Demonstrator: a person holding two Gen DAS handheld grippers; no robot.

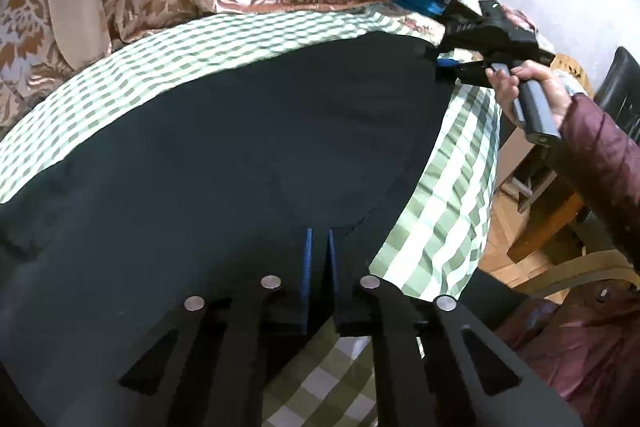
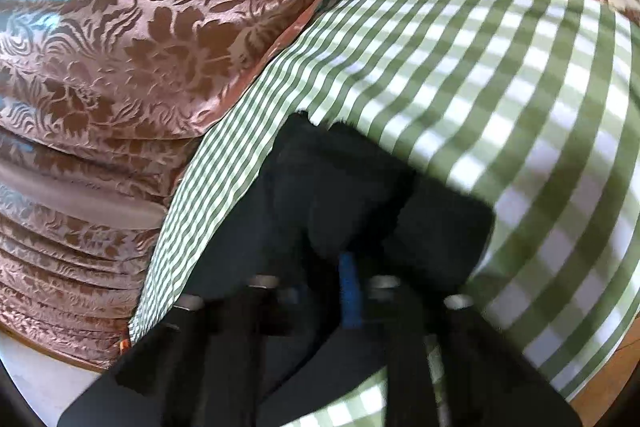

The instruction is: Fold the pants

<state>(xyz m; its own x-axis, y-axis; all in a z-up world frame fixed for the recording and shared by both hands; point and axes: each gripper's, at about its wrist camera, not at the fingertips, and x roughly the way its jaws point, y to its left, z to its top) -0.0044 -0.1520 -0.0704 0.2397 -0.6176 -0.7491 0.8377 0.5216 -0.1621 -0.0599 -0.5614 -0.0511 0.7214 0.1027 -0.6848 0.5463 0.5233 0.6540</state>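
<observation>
The dark, near-black fabric pants [image 1: 224, 155] lie spread across the green-and-white checked cloth [image 1: 448, 211] covering the surface, filling the middle of the left wrist view. The left gripper [image 1: 319, 247], low in that frame, has its jaws together, pinching the near edge of the pants. The right gripper [image 1: 442, 63], at the upper right there, has its jaws clamped on the far edge. Both ends look gripped but no crease shows yet, so the folding itself seems still ahead.

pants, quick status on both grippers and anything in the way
Left gripper shut on black pants at near edge. Right gripper shut on pants' far end. Pants flat on checked cloth. Floral cushion alongside, not blocking.
</observation>
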